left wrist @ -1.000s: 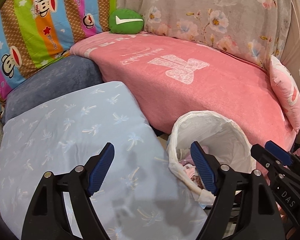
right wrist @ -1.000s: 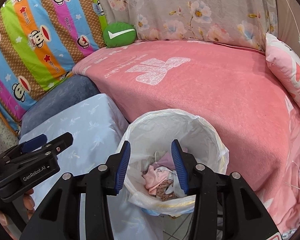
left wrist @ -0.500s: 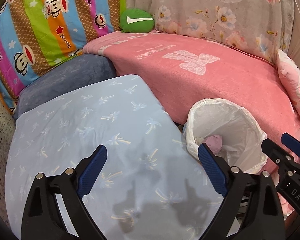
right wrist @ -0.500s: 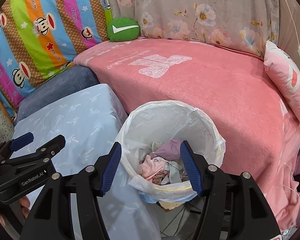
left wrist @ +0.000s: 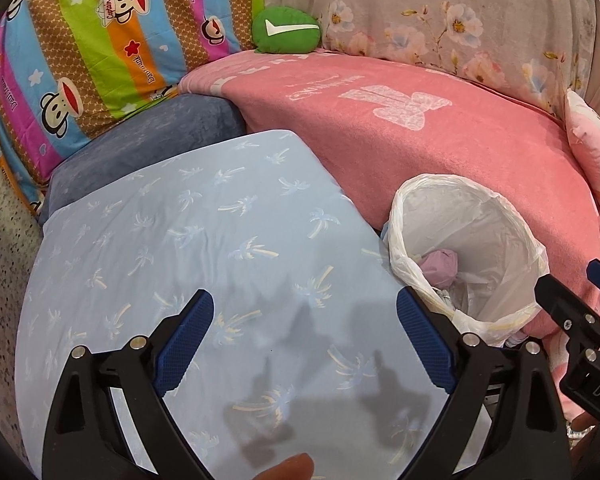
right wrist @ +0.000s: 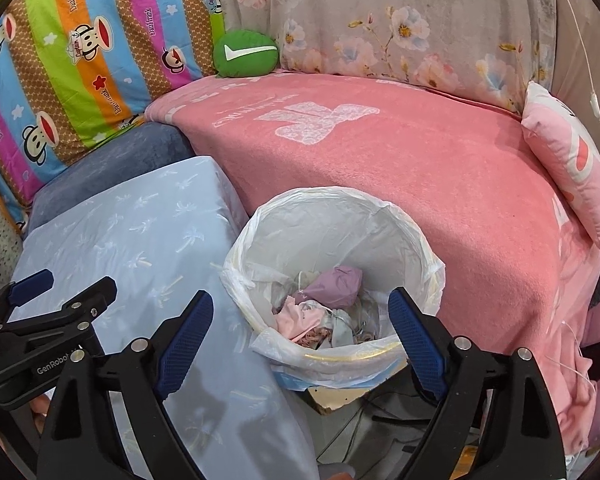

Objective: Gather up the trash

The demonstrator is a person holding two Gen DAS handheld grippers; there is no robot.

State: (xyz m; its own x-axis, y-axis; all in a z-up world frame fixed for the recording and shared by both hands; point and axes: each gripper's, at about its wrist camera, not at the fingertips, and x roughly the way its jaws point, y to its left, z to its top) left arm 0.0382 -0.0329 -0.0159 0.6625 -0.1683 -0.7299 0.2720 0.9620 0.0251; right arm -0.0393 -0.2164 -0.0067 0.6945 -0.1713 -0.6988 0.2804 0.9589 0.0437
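1. trash bin (right wrist: 420,236): round, lined with a thin white plastic bag folded over its rim, standing upright between the pale blue palm-print cushion and the pink blanket's edge.
2. trash (right wrist: 324,308): crumpled pieces piled at the bin's bottom, a mauve wad (left wrist: 440,266) on top, pink and grey-white scraps beneath it.

Left hand-held gripper (left wrist: 305,340) is angled downward, jaws spread wide, nothing gripped between them. Right hand-held gripper (right wrist: 301,338) is likewise tilted down; its jaws have just been opening and nothing is clamped between the pads. A fingertip (left wrist: 286,467) is seen at the lower edge.
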